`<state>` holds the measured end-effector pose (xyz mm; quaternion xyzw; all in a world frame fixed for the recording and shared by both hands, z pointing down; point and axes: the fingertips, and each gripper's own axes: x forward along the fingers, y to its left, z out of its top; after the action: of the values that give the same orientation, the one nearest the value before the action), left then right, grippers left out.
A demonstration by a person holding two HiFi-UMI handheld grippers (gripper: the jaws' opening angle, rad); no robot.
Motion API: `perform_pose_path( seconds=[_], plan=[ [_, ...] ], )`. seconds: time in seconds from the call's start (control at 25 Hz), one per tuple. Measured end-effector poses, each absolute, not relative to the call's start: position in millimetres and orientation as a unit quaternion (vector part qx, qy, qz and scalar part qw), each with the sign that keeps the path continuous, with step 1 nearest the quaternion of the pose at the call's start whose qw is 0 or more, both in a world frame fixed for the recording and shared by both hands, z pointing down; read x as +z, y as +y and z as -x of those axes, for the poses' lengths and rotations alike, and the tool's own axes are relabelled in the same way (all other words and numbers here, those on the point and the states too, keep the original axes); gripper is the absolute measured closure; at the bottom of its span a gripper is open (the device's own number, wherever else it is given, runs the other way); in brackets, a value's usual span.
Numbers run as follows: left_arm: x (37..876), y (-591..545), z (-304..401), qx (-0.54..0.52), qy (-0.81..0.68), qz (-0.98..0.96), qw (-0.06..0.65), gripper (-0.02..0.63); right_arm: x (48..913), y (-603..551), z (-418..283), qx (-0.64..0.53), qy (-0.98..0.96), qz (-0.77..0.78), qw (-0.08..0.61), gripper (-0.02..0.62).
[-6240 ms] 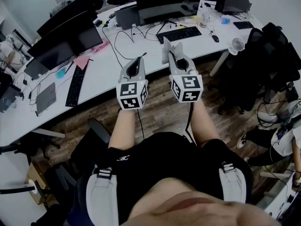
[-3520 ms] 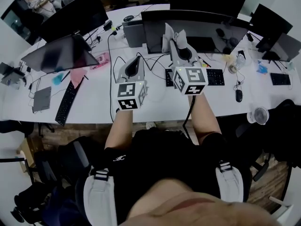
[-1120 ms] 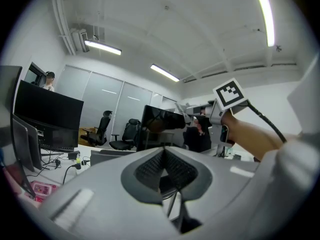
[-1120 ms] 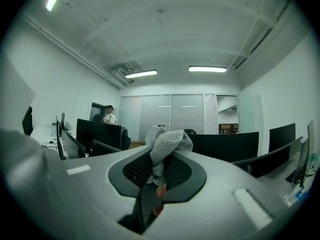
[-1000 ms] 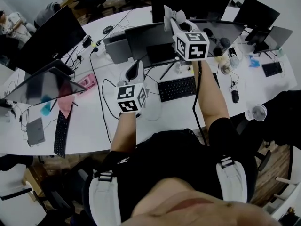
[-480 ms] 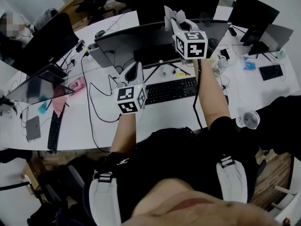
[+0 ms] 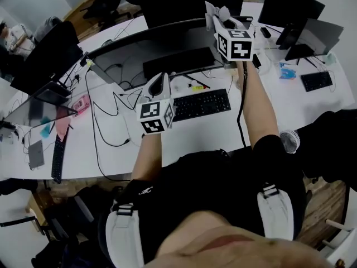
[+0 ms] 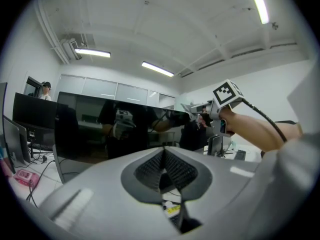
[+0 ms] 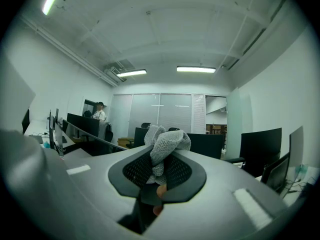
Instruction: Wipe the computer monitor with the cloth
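A wide curved black monitor (image 7: 167, 38) stands on the white desk (image 7: 111, 149) in front of me. My right gripper (image 7: 216, 11) is raised over the monitor's upper right edge, shut on a bunched grey cloth (image 7: 218, 10). In the right gripper view the cloth (image 9: 165, 143) sticks up from between the jaws of the right gripper (image 9: 159, 156). My left gripper (image 7: 159, 85) hangs lower, before the screen, shut and empty. The left gripper view shows the left gripper (image 8: 163, 154) facing the dark screen (image 8: 100, 134), with the right gripper (image 8: 200, 107) at the right.
A black keyboard (image 7: 202, 104) and loose cables (image 7: 106, 133) lie under the monitor. More monitors (image 7: 290, 10) stand to the right and left. A small white fan (image 7: 288, 140) is at the desk's right edge. A person (image 8: 46, 87) stands far behind.
I have walked up to the desk. The right gripper with the cloth has risen to the monitor's upper right edge; the left gripper stays low in front.
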<state>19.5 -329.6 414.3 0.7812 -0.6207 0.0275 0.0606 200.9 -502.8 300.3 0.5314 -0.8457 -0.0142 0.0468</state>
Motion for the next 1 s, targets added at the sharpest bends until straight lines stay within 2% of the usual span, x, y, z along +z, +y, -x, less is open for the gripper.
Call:
perform_pose_path(
  seconds=[0.64,1.0],
  plan=[
    [408.7,-351.2,-83.8,0.040,-0.600,-0.798,0.047,0.552,300.2,-544.5,-338.2,-0.025,-0.790,-0.607,0.086,0.557],
    [413.4,-351.7,-91.3,0.052,-0.602,-0.795,0.048,0.552,337.4,-550.8,-365.2,0.044,-0.797,-0.598,0.070,0.557]
  ],
)
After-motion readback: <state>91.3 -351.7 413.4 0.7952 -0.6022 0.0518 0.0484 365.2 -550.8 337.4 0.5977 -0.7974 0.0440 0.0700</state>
